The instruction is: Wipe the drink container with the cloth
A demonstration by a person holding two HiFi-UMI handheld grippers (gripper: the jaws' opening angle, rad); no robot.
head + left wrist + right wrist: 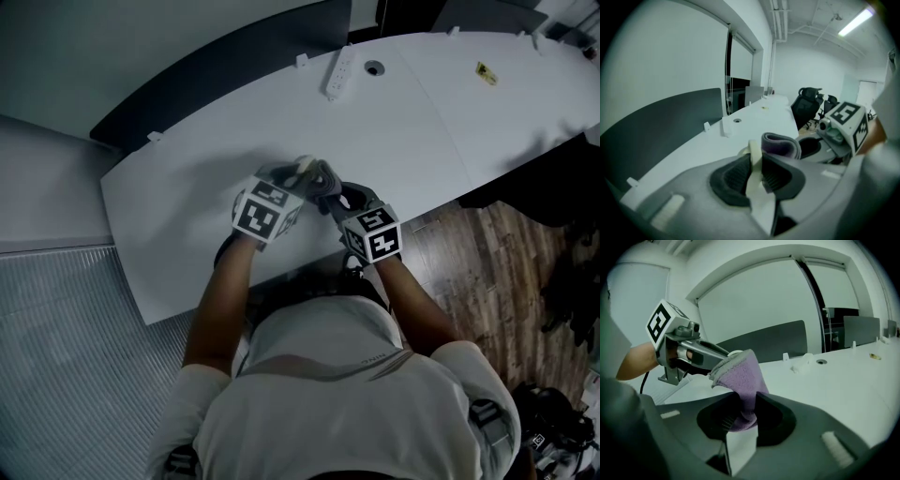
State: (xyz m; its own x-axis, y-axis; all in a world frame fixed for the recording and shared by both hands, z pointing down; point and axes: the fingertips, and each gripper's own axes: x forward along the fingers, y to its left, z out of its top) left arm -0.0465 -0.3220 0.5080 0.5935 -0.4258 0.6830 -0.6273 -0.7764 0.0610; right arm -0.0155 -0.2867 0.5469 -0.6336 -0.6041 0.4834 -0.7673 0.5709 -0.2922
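The container (755, 165) is held off the white surface (178, 192), in front of the person and above its near edge. It shows only as a pale cream strip standing edge-on between the jaws of the left tool (757, 177), which are closed on it. The purple cloth (741, 377) is clamped in the closed jaws of the right tool (739, 417), and its free end bunches up against the top of the container, just beside the left tool's tip.

I judge that wiping is under way: cloth and container are together and both grips are set. How much has been wiped, and how much is left, cannot be read here, as no stain or wet patch shows.

Most of the container is hidden. In the head view the two marker cubes and the cloth cover it except for a pale bit at the top. Neither tool view shows its full shape or opening.
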